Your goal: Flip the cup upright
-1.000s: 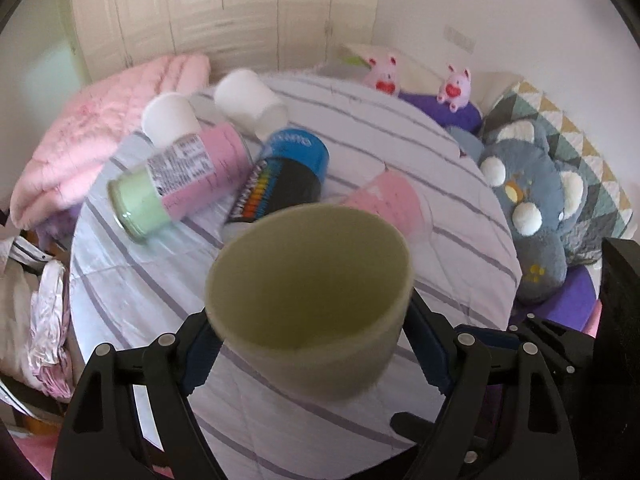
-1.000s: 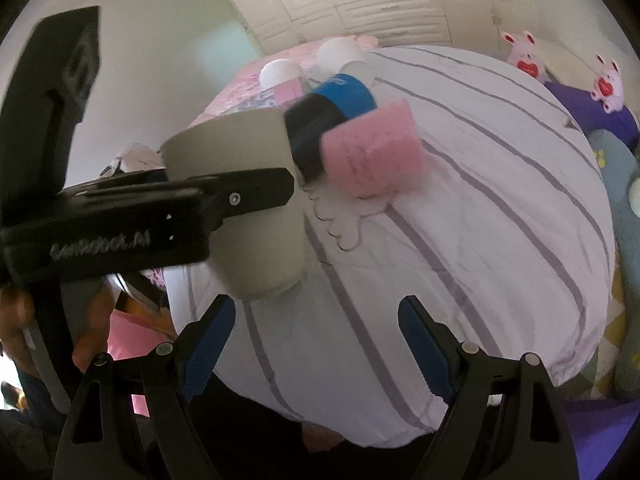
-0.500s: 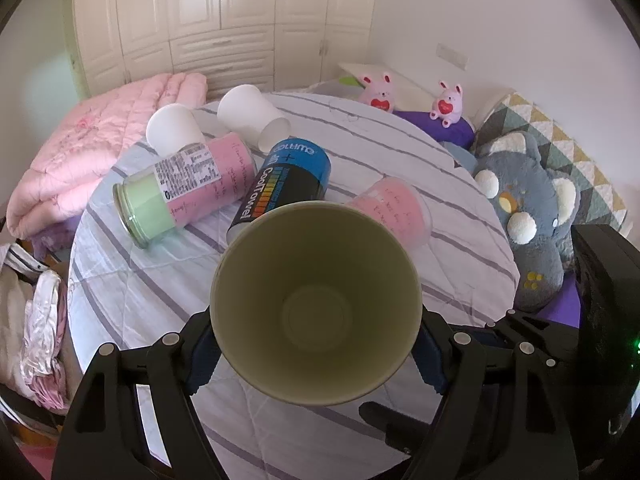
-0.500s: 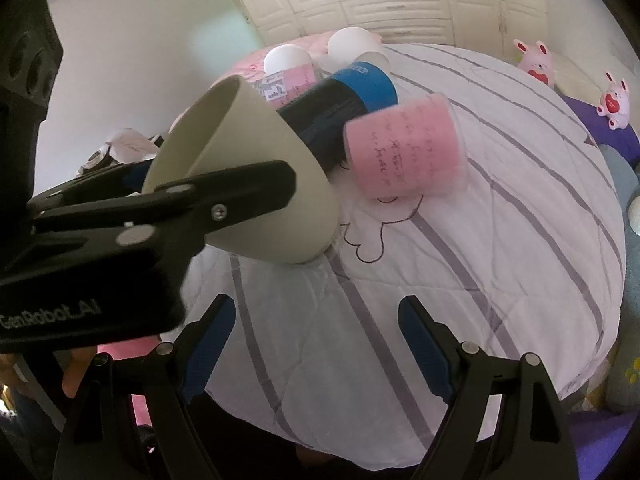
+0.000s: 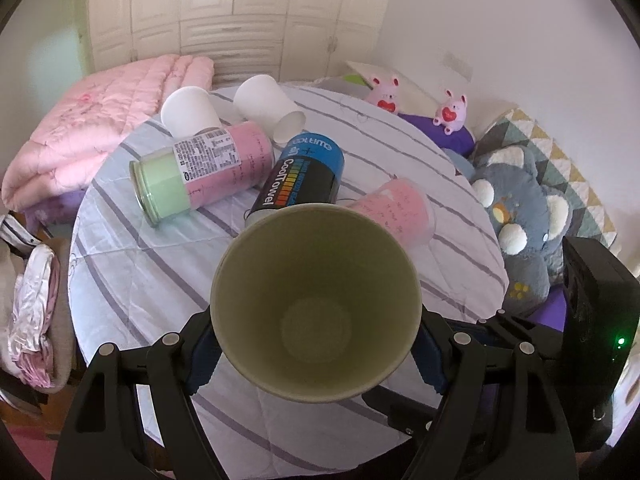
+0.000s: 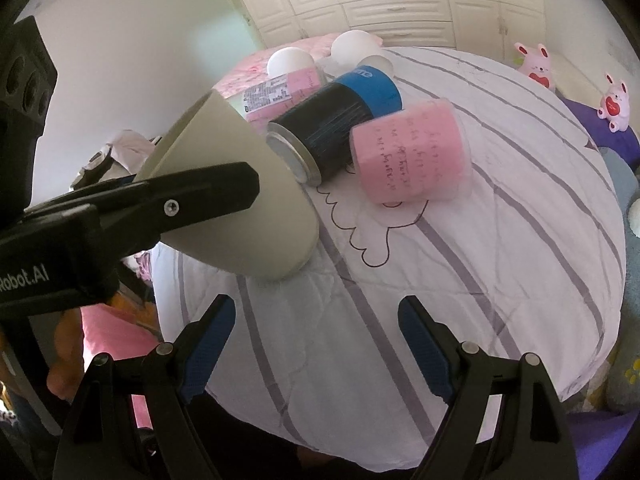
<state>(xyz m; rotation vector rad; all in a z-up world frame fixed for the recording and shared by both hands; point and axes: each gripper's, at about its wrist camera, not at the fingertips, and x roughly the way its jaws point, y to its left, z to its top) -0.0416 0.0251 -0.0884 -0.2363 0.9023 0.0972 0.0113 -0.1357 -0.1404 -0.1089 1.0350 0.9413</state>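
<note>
My left gripper (image 5: 316,356) is shut on a beige cup (image 5: 316,308). In the left wrist view the cup's open mouth faces the camera and I see its inside bottom. In the right wrist view the cup (image 6: 240,208) is tilted, its base low on the striped cloth of the round table (image 6: 500,248) and its mouth up to the left, with the left gripper's finger (image 6: 200,196) across its side. My right gripper (image 6: 316,344) is open and empty, low at the near table edge, just right of the cup.
On the table lie a black and blue can (image 5: 300,176), a pink can with a green cap (image 5: 200,172), a pink cup (image 5: 396,210) and two white cups (image 5: 190,112) (image 5: 268,104). A grey plush (image 5: 520,216) sits at the right, a pink quilt (image 5: 92,120) at the left.
The left gripper has turned the beige cup, so its mouth now faces the left wrist camera and its base has come down toward the cloth. The right gripper stayed open.
</note>
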